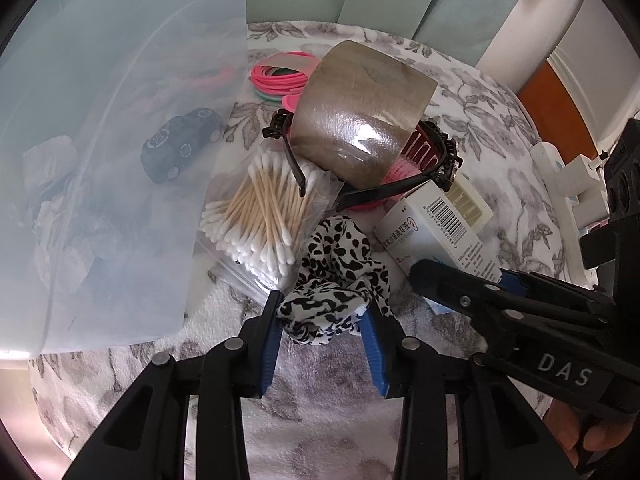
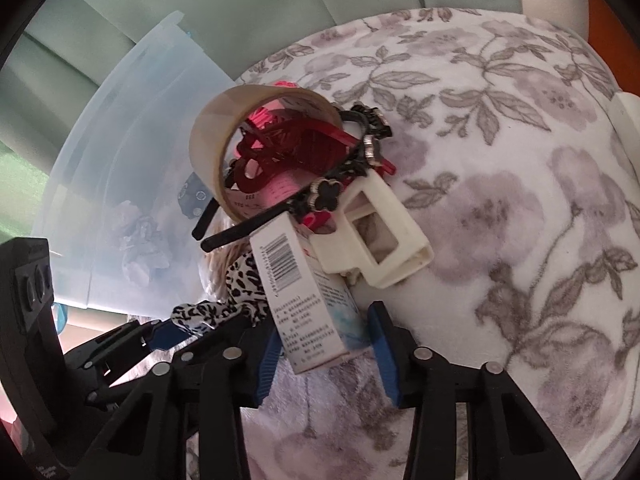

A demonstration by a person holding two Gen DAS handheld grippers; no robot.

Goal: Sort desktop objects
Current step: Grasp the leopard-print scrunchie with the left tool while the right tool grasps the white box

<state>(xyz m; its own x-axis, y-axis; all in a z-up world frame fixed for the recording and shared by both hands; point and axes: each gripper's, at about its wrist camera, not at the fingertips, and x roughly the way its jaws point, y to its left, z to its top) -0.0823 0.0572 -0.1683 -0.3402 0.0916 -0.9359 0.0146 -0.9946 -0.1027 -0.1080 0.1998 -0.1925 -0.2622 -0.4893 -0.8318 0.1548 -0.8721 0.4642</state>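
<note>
A black-and-white leopard-print scrunchie (image 1: 336, 276) lies on the floral cloth, and my left gripper (image 1: 322, 312) has its blue pads on either side of it, touching it. A white medicine box (image 2: 310, 300) with a barcode lies between the pads of my right gripper (image 2: 324, 332), which sits around its near end. The box also shows in the left wrist view (image 1: 436, 228), with the right gripper (image 1: 460, 284) on it. The scrunchie shows in the right wrist view (image 2: 224, 304) beside the left gripper (image 2: 172, 332).
A translucent blue bin (image 1: 100, 152) holds a black toy car (image 1: 182, 150). On the cloth lie a bag of cotton swabs (image 1: 260, 216), a tape roll (image 1: 360, 120), a black headband (image 1: 384, 188), pink hair bands (image 1: 276, 76) and a cream hair claw (image 2: 380, 240).
</note>
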